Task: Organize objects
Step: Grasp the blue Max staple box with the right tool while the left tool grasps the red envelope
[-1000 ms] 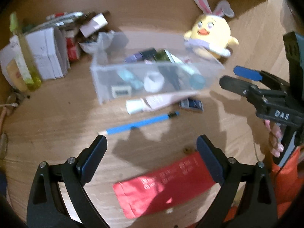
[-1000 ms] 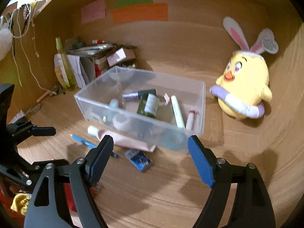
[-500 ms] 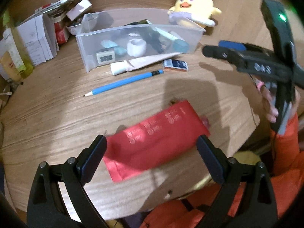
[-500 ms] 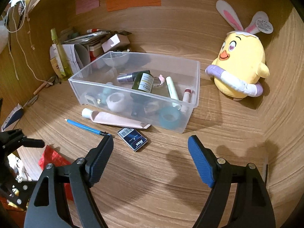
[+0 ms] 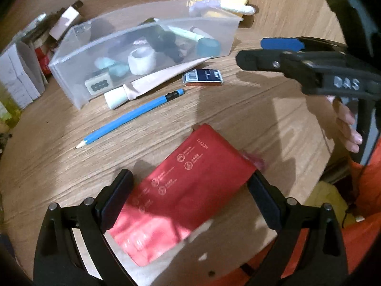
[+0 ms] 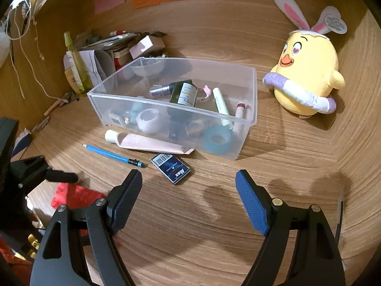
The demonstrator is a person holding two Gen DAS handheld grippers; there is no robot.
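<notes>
A red flat pouch [image 5: 183,190] lies at the table's near edge, between the open fingers of my left gripper [image 5: 190,196], which straddles it without clamping. It also shows in the right wrist view [image 6: 71,195]. A clear plastic bin [image 6: 250,119] holds several small items. In front of it lie a pink tube [image 6: 147,141], a blue pencil [image 6: 112,155] and a small dark blue box [image 6: 171,168]. My right gripper [image 6: 188,200] is open and empty, hovering above the table near the blue box; it also shows in the left wrist view [image 5: 281,52].
A yellow plush chick with bunny ears [image 6: 307,81] sits right of the bin. Papers, boxes and a yellow-green bottle [image 6: 78,69] are piled at the back left. Wooden walls close the back. The table edge [image 5: 238,257] runs just under my left gripper.
My left gripper has pulled back toward the table edge and dropped over the red pouch, which now lies between its fingers. My right gripper rose and drew back slightly from the bin.
</notes>
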